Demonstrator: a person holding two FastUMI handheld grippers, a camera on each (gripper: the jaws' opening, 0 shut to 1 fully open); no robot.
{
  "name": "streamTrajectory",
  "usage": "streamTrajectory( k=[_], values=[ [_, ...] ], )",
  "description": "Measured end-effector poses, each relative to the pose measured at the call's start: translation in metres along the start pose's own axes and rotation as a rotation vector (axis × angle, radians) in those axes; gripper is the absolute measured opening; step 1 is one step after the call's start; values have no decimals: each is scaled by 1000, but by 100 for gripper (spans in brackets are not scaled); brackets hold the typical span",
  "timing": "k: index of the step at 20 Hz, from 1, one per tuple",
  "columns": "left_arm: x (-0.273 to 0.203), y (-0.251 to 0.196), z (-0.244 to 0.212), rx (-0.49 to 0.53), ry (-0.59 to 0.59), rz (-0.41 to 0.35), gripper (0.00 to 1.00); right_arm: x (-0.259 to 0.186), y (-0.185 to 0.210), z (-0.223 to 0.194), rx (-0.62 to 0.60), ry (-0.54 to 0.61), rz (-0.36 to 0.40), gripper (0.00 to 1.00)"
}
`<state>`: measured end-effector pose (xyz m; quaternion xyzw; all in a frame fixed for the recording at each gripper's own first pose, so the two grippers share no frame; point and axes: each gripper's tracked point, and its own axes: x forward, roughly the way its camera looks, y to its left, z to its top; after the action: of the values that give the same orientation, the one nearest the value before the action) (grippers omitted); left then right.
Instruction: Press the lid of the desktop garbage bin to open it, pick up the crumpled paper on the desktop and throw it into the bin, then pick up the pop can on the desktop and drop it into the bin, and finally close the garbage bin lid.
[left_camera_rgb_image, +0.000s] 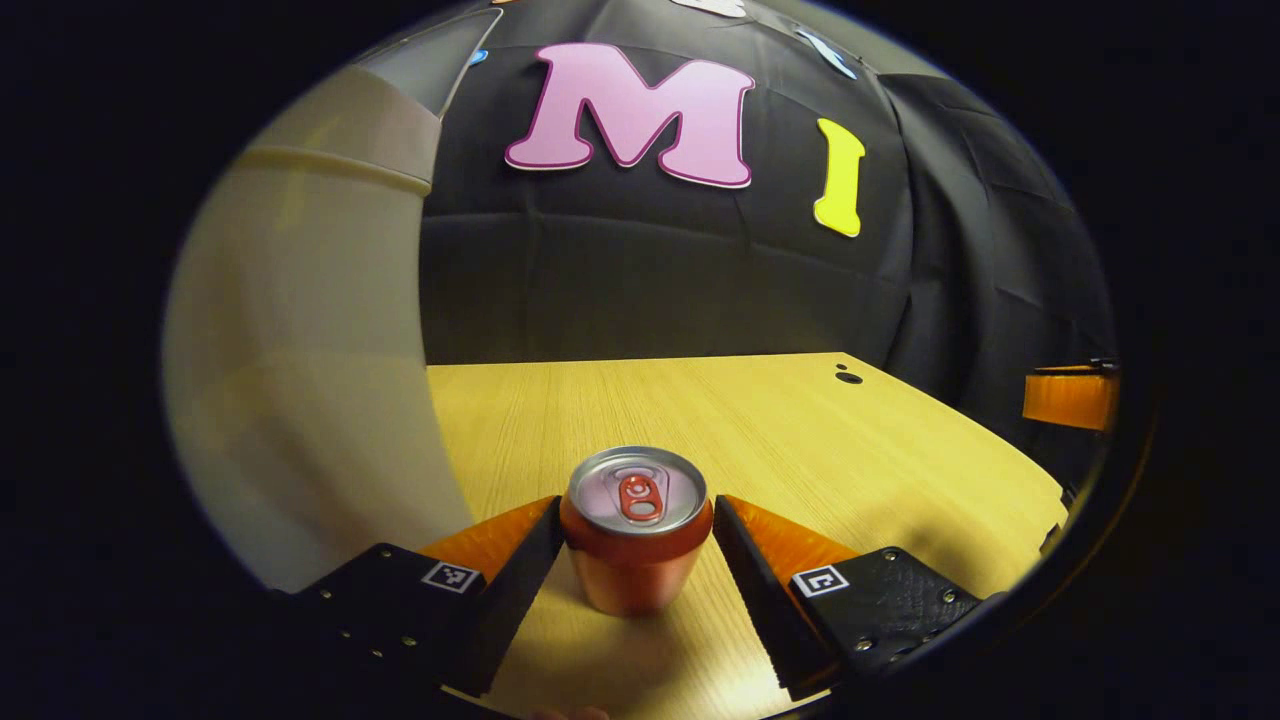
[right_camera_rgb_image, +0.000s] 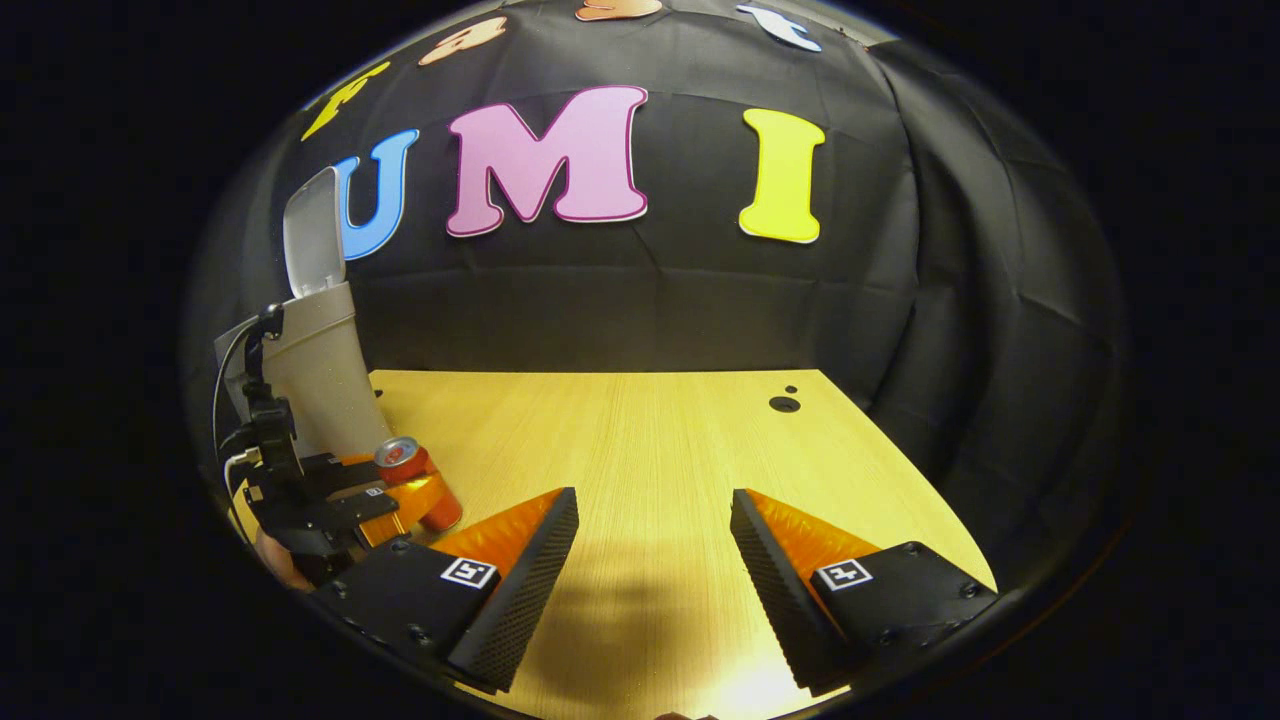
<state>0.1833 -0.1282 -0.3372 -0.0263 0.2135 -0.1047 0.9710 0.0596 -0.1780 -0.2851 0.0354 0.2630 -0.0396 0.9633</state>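
Your left gripper (left_camera_rgb_image: 636, 545) has its fingers spread around the can (left_camera_rgb_image: 636, 530), which stands upright on the worktop (left_camera_rgb_image: 800, 440) just beside the bin (left_camera_rgb_image: 300, 400). Close off-centre and you may tip it. Your right gripper (right_camera_rgb_image: 650, 560) hangs released, well apart from the can.

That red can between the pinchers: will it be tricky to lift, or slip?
The can stands upright, so it probably won't roll. Its smooth metal wall may be slippery. The left gripper brackets it with small gaps; if empty, a hard squeeze could dent it.
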Motion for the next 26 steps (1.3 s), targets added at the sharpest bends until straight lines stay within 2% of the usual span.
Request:
streamTrajectory(
  k=[6,9,12,15,19,22,26],
  values=[
    [10,-1,-9,-13,24,-8,98,8,2,-2,4,2,9,99],
    [13,-1,-22,-33,72,-19,98,9,3,-1,4,5,9,99],
    [13,1,-21,-33,69,-18,86,10,6,-1,11,10,16,100],
    [9,0,-18,-47,72,-20,85,9,7,1,10,9,17,99],
    [-8,-3,8,-52,43,-21,84,3,10,8,6,9,23,99],
    [-28,2,34,7,30,4,84,-2,10,12,-2,19,14,99],
    [-64,-4,86,44,0,-24,84,-11,19,22,12,16,31,100]
  ],
)
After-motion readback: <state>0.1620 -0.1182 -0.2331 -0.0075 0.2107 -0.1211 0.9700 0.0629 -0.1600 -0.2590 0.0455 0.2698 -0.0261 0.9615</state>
